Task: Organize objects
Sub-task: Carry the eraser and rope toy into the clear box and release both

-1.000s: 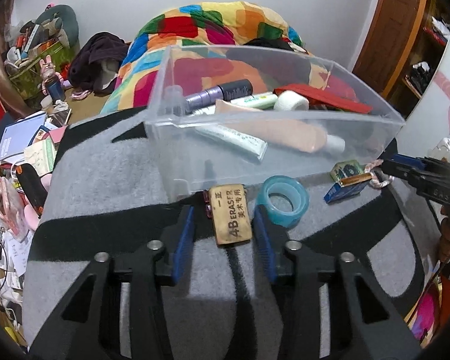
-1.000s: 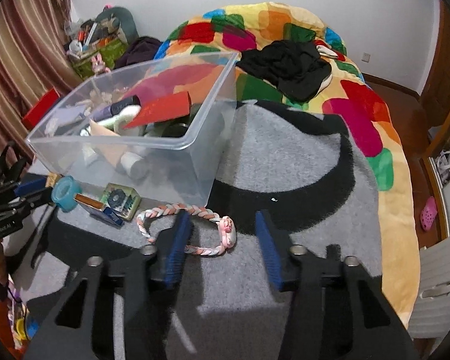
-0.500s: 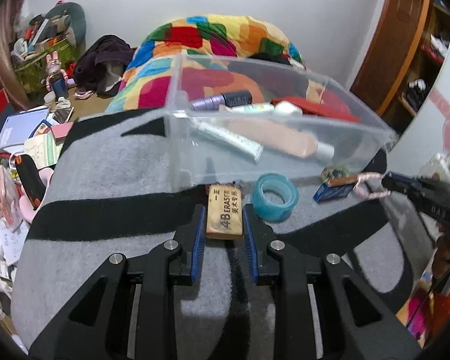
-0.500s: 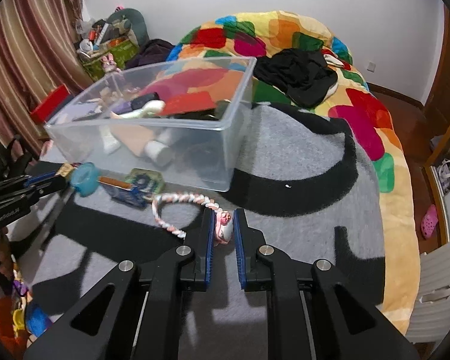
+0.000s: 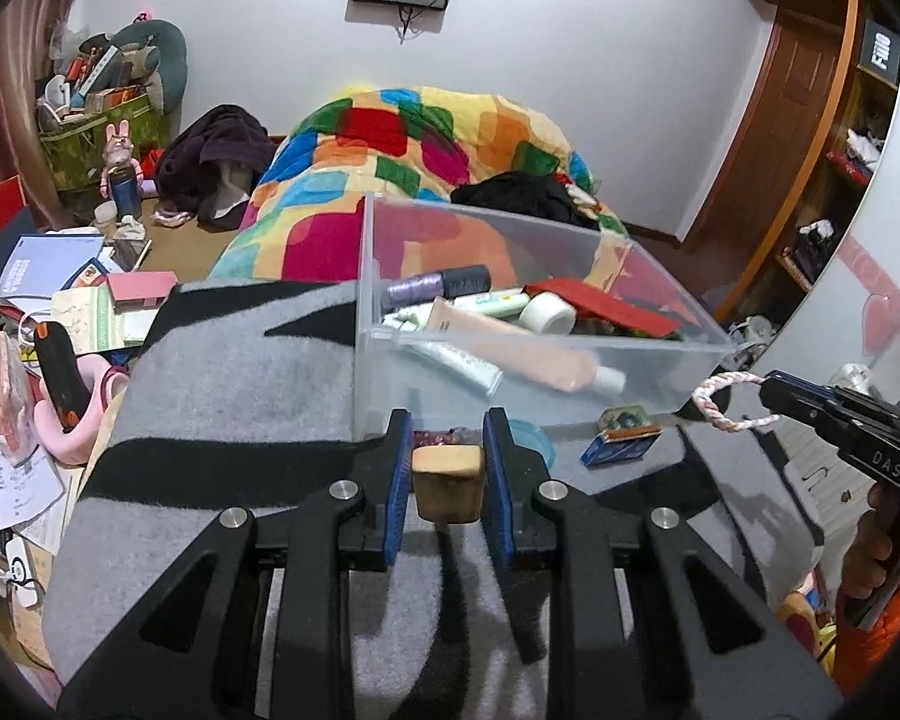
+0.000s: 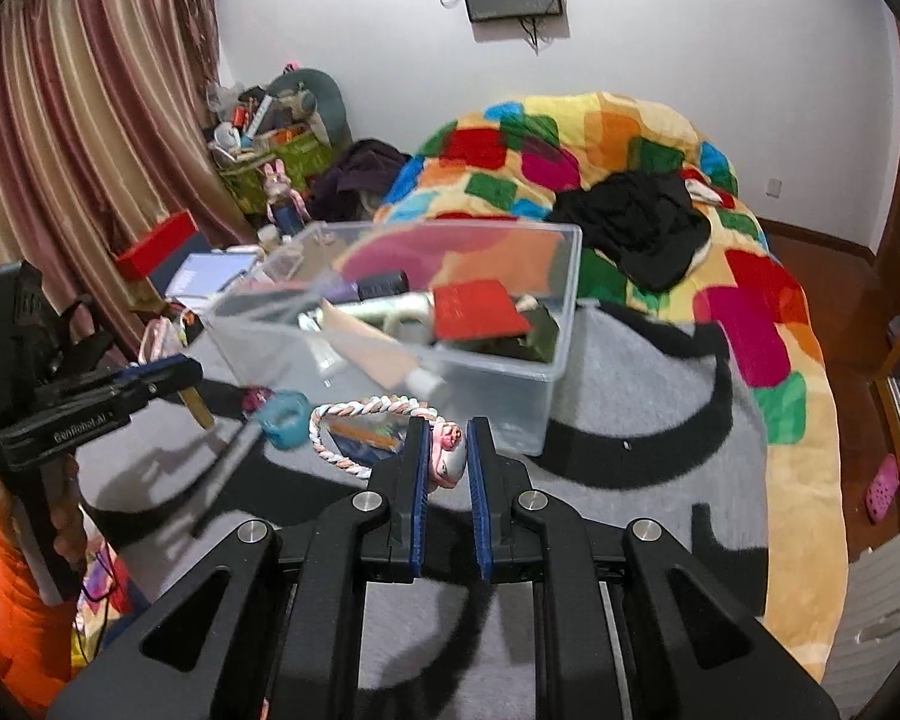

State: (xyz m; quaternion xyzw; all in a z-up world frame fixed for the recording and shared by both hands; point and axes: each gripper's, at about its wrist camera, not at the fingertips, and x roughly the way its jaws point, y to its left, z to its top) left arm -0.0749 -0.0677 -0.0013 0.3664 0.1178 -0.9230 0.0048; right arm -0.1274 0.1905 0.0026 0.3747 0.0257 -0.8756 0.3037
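Note:
My left gripper (image 5: pixel 447 450) is shut on a tan eraser (image 5: pixel 448 480) and holds it lifted above the grey blanket, just in front of the clear plastic bin (image 5: pixel 660 360). My right gripper (image 6: pixel 448 450) is shut on the pink charm end of a braided pink-and-white bracelet (image 6: pixel 354 414), lifted in front of the bin (image 6: pixel 540 372). The bracelet also shows in the left wrist view (image 5: pixel 714 399). The bin holds tubes, a bottle and a red booklet (image 6: pixel 477 309).
A blue tape roll (image 6: pixel 285 417) and a small blue box (image 5: pixel 621 447) lie on the grey-and-black blanket (image 5: pixel 240 372) beside the bin. A colourful quilt (image 6: pixel 630 138) with black clothes lies behind. Clutter covers the floor at left (image 5: pixel 60 300).
Both grippers closed on their objects, the eraser and the bracelet, and have lifted them off the blanket. The eraser now hangs tilted end-on between the left fingers.

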